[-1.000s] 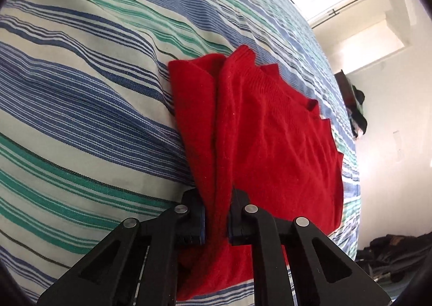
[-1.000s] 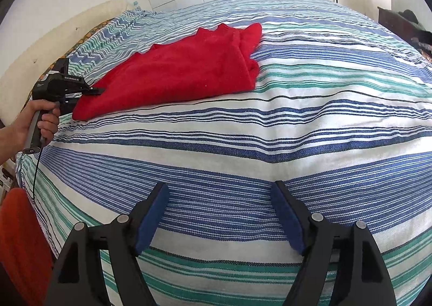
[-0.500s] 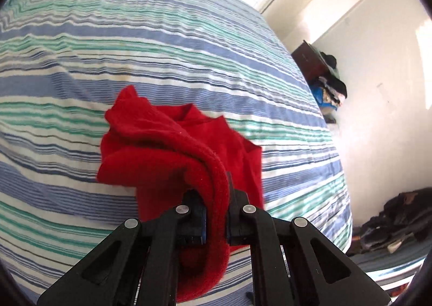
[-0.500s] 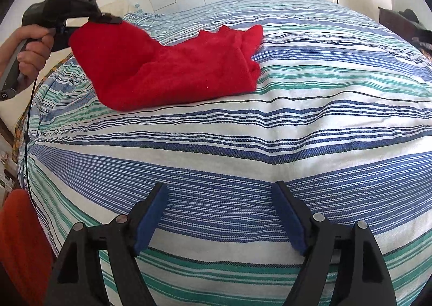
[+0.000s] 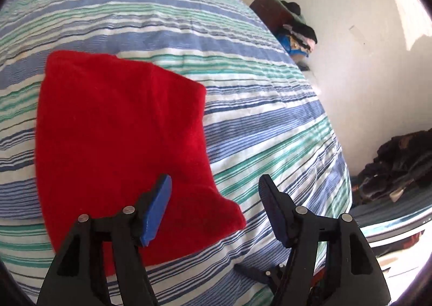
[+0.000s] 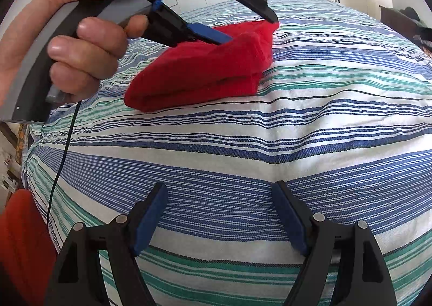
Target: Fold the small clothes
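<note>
Only right view shows hand (image 6: 67,44), left tongs (image 5: 216,198) spread above folded red garment (image 5: 118,144)

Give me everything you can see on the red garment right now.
The red garment is a soft, fuzzy knit, folded into a compact, roughly rectangular bundle with stacked layers showing at its near edge in the right wrist view. It lies flat on the striped bedspread. The left gripper hovers open over one corner; neither gripper holds it.

Left tool (image 6: 248,28) hides part of the red garment (image 6: 205,71)
</note>
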